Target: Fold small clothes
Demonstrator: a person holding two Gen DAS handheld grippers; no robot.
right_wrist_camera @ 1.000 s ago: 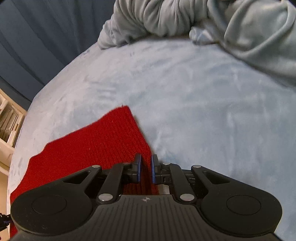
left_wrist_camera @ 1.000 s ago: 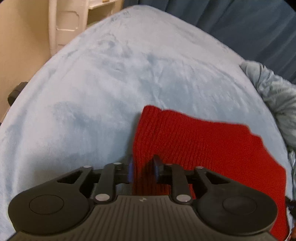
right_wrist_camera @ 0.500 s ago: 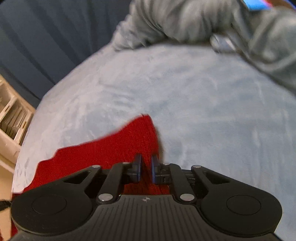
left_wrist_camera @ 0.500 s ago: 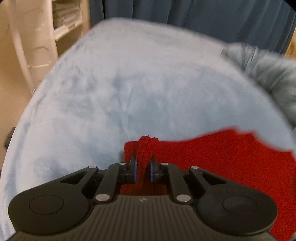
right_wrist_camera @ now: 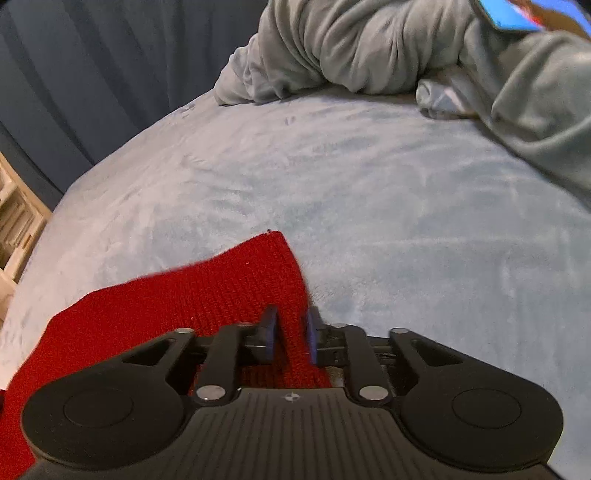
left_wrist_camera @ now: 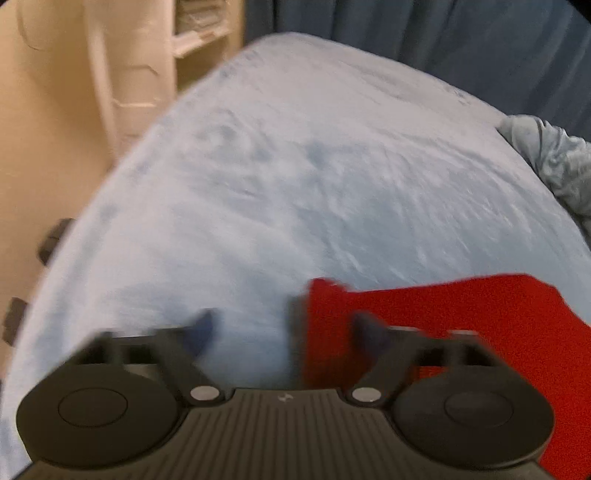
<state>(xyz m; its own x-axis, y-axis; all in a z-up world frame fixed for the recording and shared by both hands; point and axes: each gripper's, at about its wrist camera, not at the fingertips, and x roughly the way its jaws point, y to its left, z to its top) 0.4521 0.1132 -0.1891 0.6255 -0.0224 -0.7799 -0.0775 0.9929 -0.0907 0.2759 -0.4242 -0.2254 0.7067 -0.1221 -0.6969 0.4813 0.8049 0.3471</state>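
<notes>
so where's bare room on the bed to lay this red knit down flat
Bare blue cover stretches ahead of the red knit, up to the grey bedding heaped along the far and right side. Near the shelving it's free too.

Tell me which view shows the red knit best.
The right wrist view: the red knit is sharp there, its weave visible, an edge between the right gripper fingers. The left wrist view is motion-blurred; it shows the knit beside the open left gripper.
</notes>
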